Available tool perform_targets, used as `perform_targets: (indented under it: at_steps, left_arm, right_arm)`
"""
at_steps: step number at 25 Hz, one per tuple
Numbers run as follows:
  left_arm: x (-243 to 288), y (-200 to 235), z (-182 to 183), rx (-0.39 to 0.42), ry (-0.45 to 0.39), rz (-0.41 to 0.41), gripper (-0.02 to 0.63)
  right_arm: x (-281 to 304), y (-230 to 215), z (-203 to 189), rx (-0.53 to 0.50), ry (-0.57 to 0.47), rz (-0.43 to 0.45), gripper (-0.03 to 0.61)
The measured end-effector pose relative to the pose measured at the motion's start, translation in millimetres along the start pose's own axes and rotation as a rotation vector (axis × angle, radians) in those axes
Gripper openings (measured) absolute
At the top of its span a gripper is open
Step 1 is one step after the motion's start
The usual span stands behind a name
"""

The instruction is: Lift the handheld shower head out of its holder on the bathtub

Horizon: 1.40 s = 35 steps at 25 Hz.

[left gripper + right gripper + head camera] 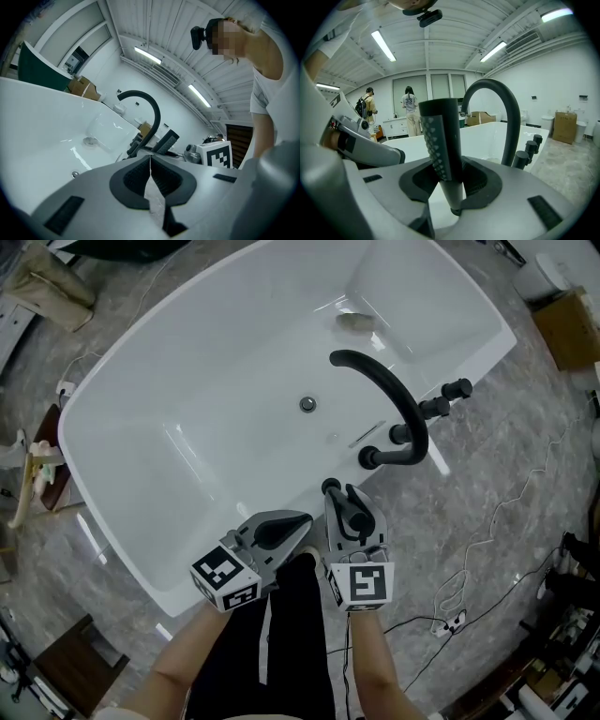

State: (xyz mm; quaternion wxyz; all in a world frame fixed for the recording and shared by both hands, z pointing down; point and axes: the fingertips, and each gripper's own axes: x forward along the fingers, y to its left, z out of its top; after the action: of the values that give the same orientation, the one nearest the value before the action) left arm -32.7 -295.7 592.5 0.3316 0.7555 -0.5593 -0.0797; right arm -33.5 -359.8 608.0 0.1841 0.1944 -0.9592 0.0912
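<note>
A white bathtub [111, 526] fills the head view, with a black arched faucet [398, 395] and black knobs [436, 407] on its near rim. My right gripper [349, 514] is at that rim, shut on the black handheld shower head [440, 140]. The shower head stands upright between the pads, its dotted spray face turned left. Its holder is hidden under the gripper. My left gripper [286, 531] hovers just left of it, jaws shut with nothing between them [150, 174]. From the left gripper view the shower head [166, 140] rises beside the faucet [152, 112].
The tub's drain [307, 404] lies mid-basin. Cables [473, 563] trail over the grey stone floor at right. A cardboard box [572, 324] sits far right and wooden furniture [47, 470] at left. Two people [410, 115] stand far off.
</note>
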Motion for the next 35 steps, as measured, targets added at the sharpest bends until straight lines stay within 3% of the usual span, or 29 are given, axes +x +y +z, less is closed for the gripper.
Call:
perform_targets:
  at_steps: [10,18,35]
  left_arm:
    - [-8.2,-27.0,21.2,0.038,0.0,-0.025,0.012]
    - [-12.0,-58.7,34.3,0.063,-0.007,-0.061,0.012]
    - [-24.3,-126.8,67.1,0.134,0.018,-0.133,0.012]
  right_arm:
    - [-26.9,2.9,39.2,0.023,-0.048,-0.019,0.13]
    - [-60.0,11.8,74.3,-0.028,-0.08,-0.03,0.129]
    - [-139.5,3.3,157.6,0.056,-0.205,-0.139,0.129]
